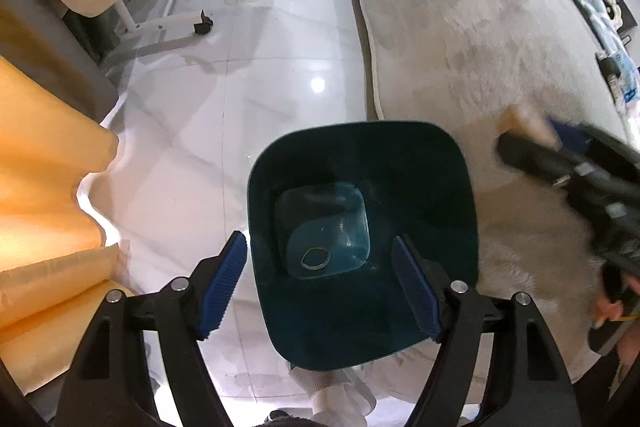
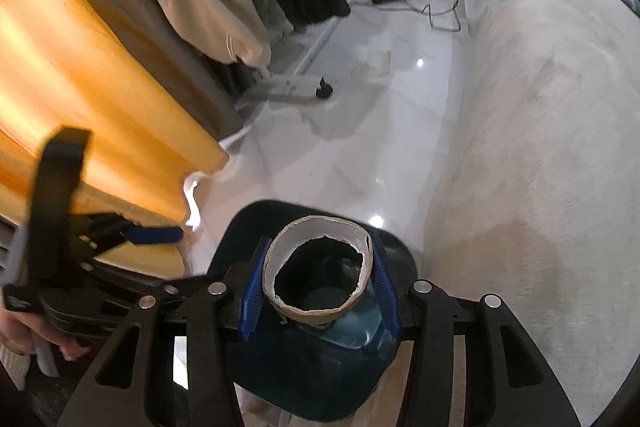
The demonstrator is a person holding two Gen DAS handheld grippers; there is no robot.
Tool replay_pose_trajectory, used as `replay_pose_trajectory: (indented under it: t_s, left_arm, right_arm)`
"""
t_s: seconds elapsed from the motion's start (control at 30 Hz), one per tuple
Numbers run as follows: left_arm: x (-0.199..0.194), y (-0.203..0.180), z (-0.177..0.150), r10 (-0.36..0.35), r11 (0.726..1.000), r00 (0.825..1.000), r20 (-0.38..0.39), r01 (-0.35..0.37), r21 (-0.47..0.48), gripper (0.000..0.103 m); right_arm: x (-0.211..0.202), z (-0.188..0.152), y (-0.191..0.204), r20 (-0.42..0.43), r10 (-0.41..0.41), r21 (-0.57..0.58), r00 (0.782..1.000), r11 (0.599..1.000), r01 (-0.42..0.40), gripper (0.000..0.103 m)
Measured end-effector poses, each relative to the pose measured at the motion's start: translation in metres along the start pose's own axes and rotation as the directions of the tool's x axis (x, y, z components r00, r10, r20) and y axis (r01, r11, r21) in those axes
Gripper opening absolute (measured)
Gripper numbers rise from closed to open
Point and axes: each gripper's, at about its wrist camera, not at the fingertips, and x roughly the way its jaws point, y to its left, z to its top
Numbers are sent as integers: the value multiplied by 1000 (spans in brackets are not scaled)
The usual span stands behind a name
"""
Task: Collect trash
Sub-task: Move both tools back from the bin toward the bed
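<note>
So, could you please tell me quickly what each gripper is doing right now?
Left gripper: open, holding nothing, above the bin.
Right gripper: shut on the cardboard tube.

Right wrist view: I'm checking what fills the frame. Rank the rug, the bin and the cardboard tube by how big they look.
1. Rug, largest.
2. Bin.
3. Cardboard tube, held in the right gripper; it sits nearest the camera, so its real size is unsure.

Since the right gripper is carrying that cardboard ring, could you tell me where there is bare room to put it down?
Bare tile floor lies between the orange curtain and the pale rug. The teal bin is nearly bare inside. Crowded: far floor, with cables and scraps.
</note>
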Motion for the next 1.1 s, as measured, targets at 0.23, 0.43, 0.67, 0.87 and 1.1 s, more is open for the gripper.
replay_pose_trajectory:
  t_s: [0.23, 0.43, 0.67, 0.87, 1.1]
  left_arm:
    - [-30, 16, 8, -11, 999, 992, 127, 16, -33, 70]
    - [-61, 35, 17, -24, 991, 969, 248, 56, -122, 65]
    - [-106, 35, 20, -46, 988, 891, 451, 106, -111, 63]
    - [-130, 32, 14, -69, 987, 801, 594, 143, -79, 64]
    - [-141, 19, 4, -21, 998, 735, 677, 61, -36, 64]
  right_arm:
    - [24, -10, 6, -80, -20, -19, 997, 1000, 18, 49]
    - [41, -18, 17, -130, -39, -56, 991, 998, 32, 49]
    - [54, -28, 40, -169, -100, -159, 981, 985, 73, 57]
    - [63, -30, 52, -178, -123, -196, 976, 977, 88, 79]
    - [57, -33, 65, -158, -149, -272, 976, 957, 102, 92]
